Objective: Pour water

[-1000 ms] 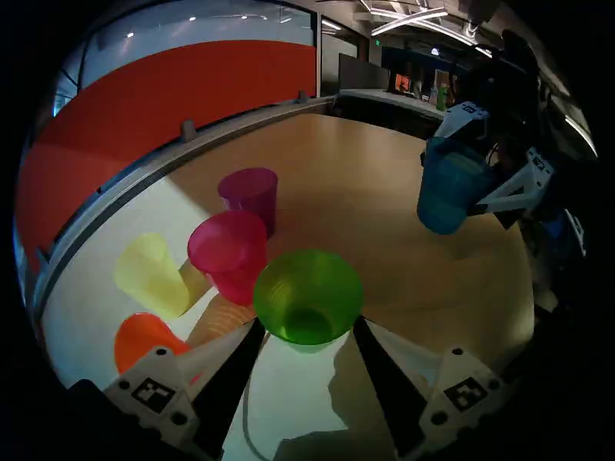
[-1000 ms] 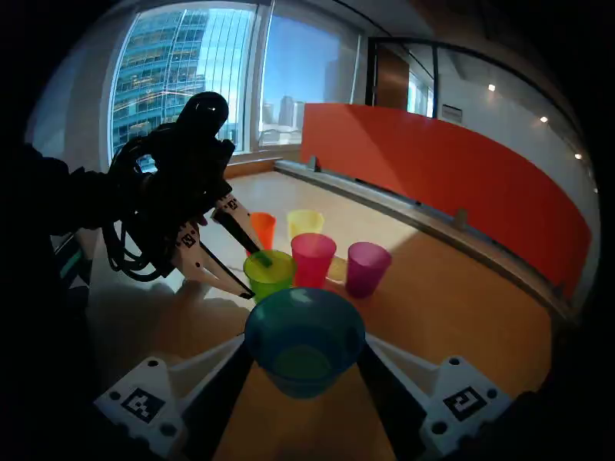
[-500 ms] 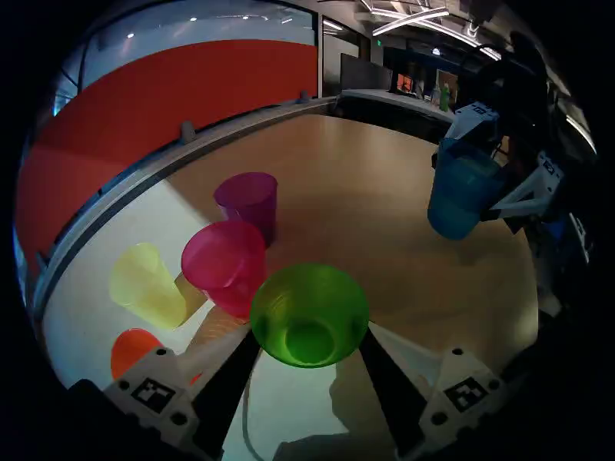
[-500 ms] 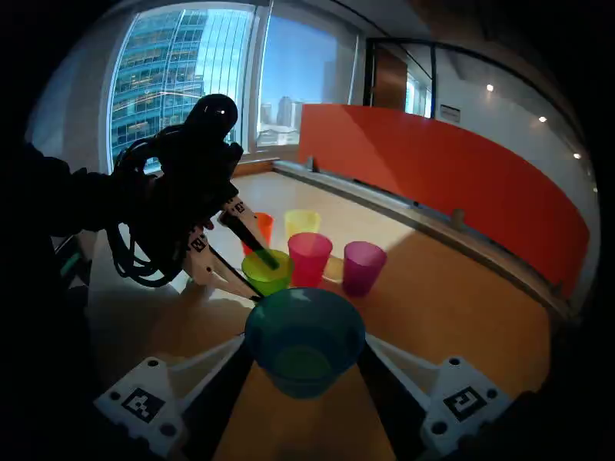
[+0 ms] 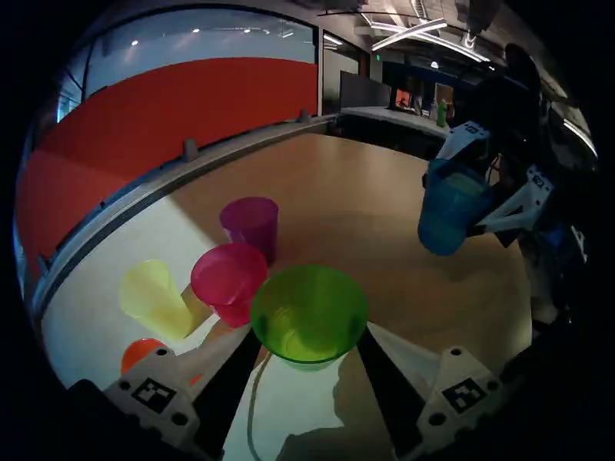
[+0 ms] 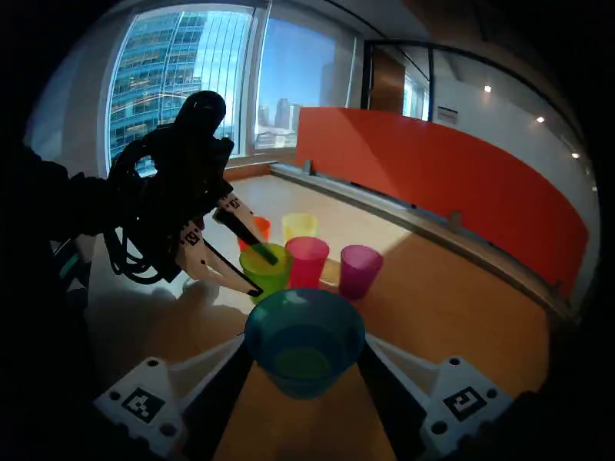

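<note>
Where the left gripper's (image 5: 309,332) two fingers meet the green cup (image 5: 309,307), they clamp its wall from either side. The cup stands mouth up, its long axis near vertical, low over the pale table (image 5: 346,177) — whether its base touches cannot be told.

Six cups show, one of each colour, and two grippers. Just beyond the green one a pink cup (image 5: 229,280), a yellow cup (image 5: 156,298) and a purple cup (image 5: 250,225) stand upright in a close cluster. An orange cup (image 5: 137,354) is half hidden behind a finger.

Farther off, the right gripper (image 5: 455,192) pinches the blue cup (image 5: 442,223) in the air, mouth up and tilted slightly. In the right gripper view its inside is murky — water is hard to make out. The hand holding the left gripper is a dark silhouette against the windows (image 6: 184,69).
</note>
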A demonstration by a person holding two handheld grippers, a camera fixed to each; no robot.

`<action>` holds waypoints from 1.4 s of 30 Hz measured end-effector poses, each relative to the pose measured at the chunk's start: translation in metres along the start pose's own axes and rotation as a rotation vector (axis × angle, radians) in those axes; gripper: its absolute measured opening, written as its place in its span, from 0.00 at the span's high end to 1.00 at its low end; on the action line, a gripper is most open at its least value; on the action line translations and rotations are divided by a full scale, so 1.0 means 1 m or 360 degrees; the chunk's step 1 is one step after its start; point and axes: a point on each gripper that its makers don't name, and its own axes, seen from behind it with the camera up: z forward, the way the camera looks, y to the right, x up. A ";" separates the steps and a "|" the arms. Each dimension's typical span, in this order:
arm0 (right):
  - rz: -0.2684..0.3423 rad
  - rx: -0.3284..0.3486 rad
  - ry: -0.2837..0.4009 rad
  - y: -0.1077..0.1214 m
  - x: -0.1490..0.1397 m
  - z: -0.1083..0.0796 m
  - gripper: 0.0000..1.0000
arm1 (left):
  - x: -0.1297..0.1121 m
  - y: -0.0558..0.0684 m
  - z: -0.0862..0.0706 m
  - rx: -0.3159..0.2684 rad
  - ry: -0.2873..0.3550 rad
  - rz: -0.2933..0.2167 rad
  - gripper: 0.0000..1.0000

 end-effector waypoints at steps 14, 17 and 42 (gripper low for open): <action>-0.0002 -0.0023 0.0114 0.000 0.030 -0.006 0.10 | 0.036 -0.015 -0.046 0.0117 0.0242 -0.0037 0.17; 0.0001 -0.0026 0.0150 0.000 0.038 -0.006 0.10 | 0.043 -0.019 -0.059 0.0139 0.0299 -0.0051 0.17; -0.0001 -0.0051 0.0410 0.003 0.097 -0.008 0.10 | 0.070 -0.041 -0.136 0.0269 0.0568 -0.0099 0.16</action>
